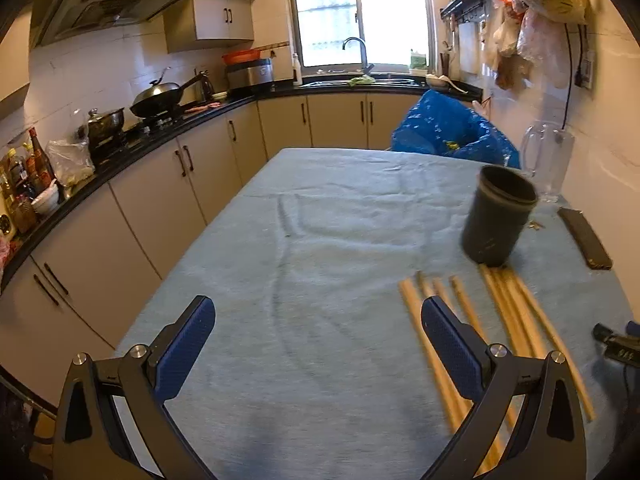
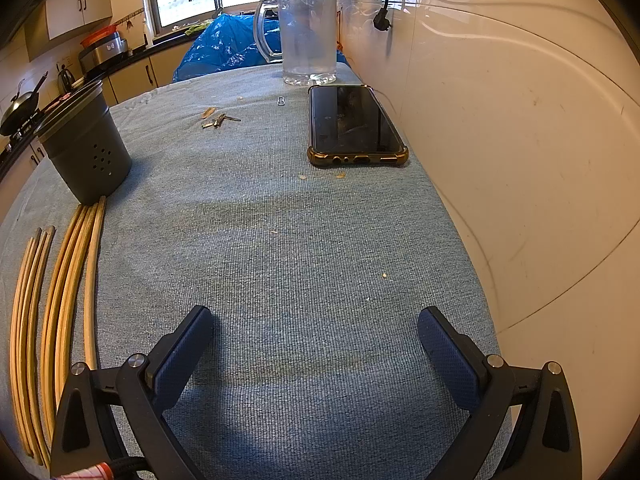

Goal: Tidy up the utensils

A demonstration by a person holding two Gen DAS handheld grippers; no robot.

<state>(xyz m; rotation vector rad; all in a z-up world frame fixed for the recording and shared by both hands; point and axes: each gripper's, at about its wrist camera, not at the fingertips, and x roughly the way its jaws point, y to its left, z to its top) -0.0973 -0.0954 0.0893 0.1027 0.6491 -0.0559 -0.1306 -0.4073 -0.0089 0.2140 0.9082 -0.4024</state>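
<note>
Several wooden chopsticks [image 1: 516,316] lie in two loose groups on the blue-grey tablecloth [image 1: 320,240], just in front of a dark grey utensil holder [image 1: 498,220] that stands upright. In the right wrist view the chopsticks [image 2: 64,292] lie at the far left and the holder [image 2: 86,148] stands behind them. My left gripper [image 1: 318,320] is open and empty, above the cloth, to the left of the chopsticks. My right gripper [image 2: 316,328] is open and empty, above bare cloth to the right of the chopsticks.
A phone [image 2: 354,126] in a clear case lies near the wall. A clear plastic jug [image 2: 308,36] stands behind it. Small scraps [image 2: 218,120] lie on the cloth. A blue plastic bag [image 1: 452,128] sits at the table's far end. Kitchen counters [image 1: 120,148] run along the left.
</note>
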